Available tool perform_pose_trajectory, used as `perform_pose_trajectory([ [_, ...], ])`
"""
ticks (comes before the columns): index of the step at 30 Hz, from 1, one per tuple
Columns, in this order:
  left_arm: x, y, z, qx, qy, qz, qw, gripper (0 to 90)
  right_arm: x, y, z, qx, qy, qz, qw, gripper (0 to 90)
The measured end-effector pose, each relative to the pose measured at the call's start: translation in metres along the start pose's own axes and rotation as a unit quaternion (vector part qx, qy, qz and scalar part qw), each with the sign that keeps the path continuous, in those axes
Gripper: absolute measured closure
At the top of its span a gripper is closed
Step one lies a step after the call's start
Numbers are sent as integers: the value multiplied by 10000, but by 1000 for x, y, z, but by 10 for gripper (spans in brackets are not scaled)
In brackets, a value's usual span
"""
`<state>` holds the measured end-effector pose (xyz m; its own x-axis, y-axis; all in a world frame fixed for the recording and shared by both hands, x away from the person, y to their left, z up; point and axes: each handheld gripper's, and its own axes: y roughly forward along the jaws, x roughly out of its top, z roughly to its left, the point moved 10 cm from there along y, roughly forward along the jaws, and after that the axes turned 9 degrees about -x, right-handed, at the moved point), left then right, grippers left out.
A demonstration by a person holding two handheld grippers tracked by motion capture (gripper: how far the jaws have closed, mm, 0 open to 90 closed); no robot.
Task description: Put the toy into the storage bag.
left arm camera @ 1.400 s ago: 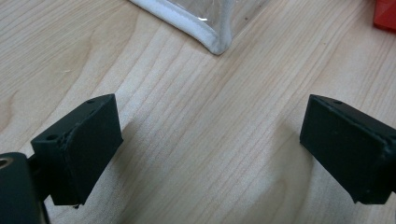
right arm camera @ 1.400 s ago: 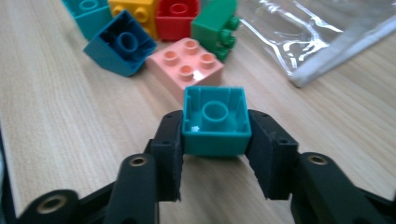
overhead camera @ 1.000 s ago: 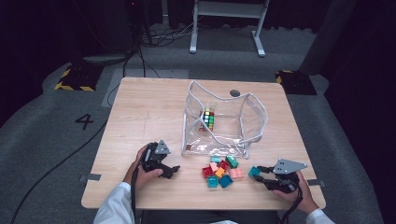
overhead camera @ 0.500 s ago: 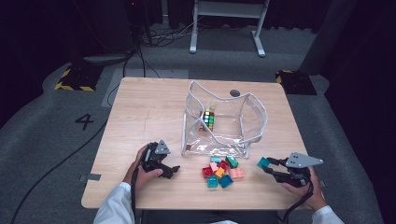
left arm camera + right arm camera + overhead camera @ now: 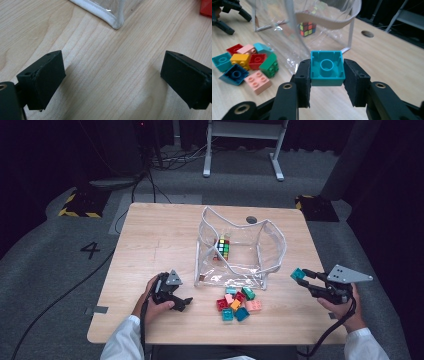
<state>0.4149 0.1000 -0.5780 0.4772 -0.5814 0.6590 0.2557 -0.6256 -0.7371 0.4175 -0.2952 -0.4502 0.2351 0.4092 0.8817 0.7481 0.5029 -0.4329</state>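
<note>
right hand-held gripper (image 5: 327,82) around hollow-bottomed teal brick (image 5: 327,68)

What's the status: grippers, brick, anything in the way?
Right gripper shut on teal brick, off the table. Left gripper open, empty. Clear bag open ahead; nothing between.

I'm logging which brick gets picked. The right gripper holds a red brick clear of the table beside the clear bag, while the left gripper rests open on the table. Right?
Not quite: the brick in the right gripper is teal, not red, as the right gripper view shows. The rest holds: it is clear of the table beside the clear bag, and the left gripper rests open.
</note>
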Motion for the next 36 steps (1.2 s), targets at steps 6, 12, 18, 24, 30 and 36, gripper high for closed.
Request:
perform_pose_trajectory([
  [6, 0, 0, 0, 3, -1, 0, 10000, 55, 26, 0, -17, -74, 7, -135, 9999, 595],
  [12, 1, 1, 0, 28, -35, -36, 10000, 50, 54, 3, -32, -166, -71, -284, 9994, 595],
  [18, 1, 1, 1, 40, -31, -40, 10000, 49, 80, 9, -45, -234, -60, -437, 9988, 595],
  [24, 1, 1, 1, 38, -33, -41, 10000, 49, 100, 17, -47, -208, -112, -452, 9987, 596],
  [30, 1, 1, 1, 42, -36, -34, 10000, 48, 122, 30, -45, -118, -141, -437, 9989, 596],
  [36, 1, 1, 1, 46, -39, -29, 10000, 48, 145, 51, -32, 63, -271, -389, 9989, 596],
])
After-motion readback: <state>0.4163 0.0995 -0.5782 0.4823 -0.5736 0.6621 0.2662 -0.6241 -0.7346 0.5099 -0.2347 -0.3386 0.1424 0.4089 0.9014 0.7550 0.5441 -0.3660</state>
